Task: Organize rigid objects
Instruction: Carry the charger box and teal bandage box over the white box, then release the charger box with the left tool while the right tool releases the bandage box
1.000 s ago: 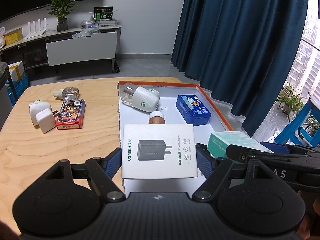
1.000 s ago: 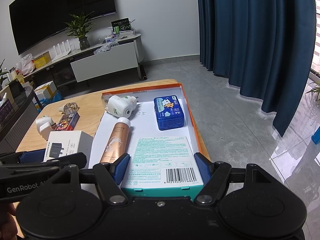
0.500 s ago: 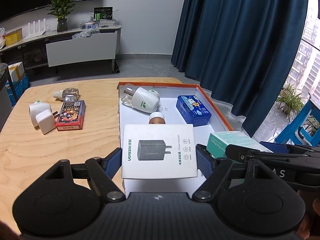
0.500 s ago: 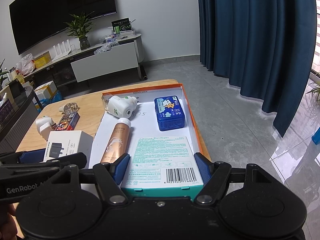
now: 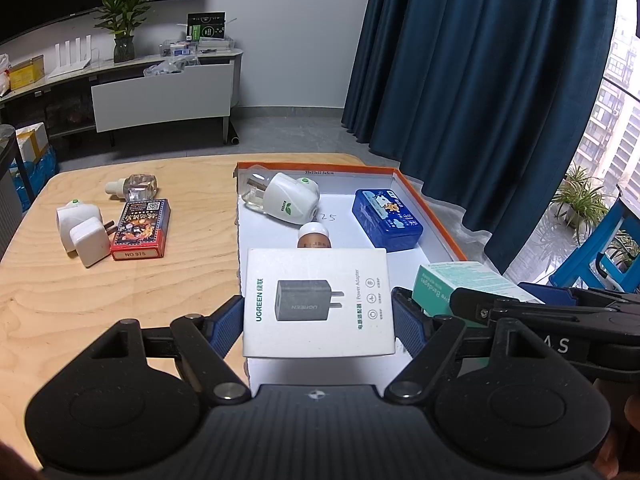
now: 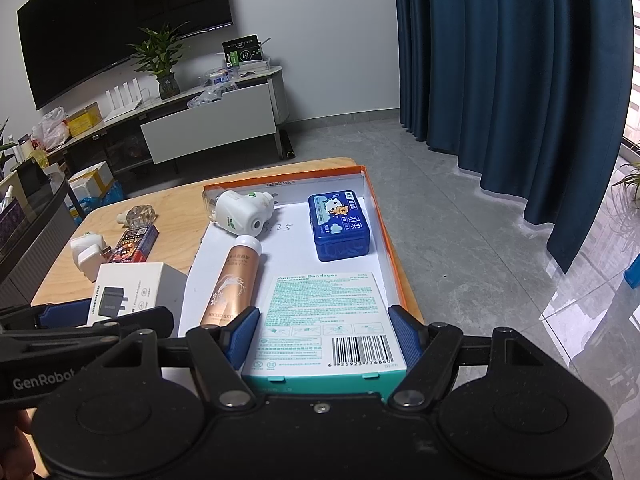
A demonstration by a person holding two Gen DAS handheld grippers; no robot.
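Nothing has shifted over the past second: both hand-held grippers hang motionless above the near end of the orange-rimmed white cardboard tray (image 6: 394,256), suggesting a pause before the boxes are set down. The left gripper (image 5: 318,322) stands wide, its blue pads pressed on the sides of a white charger box printed with a grey plug (image 5: 318,300), carried over the tray's near left edge. The right gripper (image 6: 326,334) is likewise clamped on a teal-and-white box of adhesive bandages (image 6: 326,320), beside a rose-gold tube (image 6: 234,280). A blue tin (image 6: 339,226) and a white plug-in vaporiser (image 6: 244,212) already lie inside; playing cards (image 5: 141,229) and white adapters (image 5: 82,230) wait on the wooden table (image 5: 80,320).
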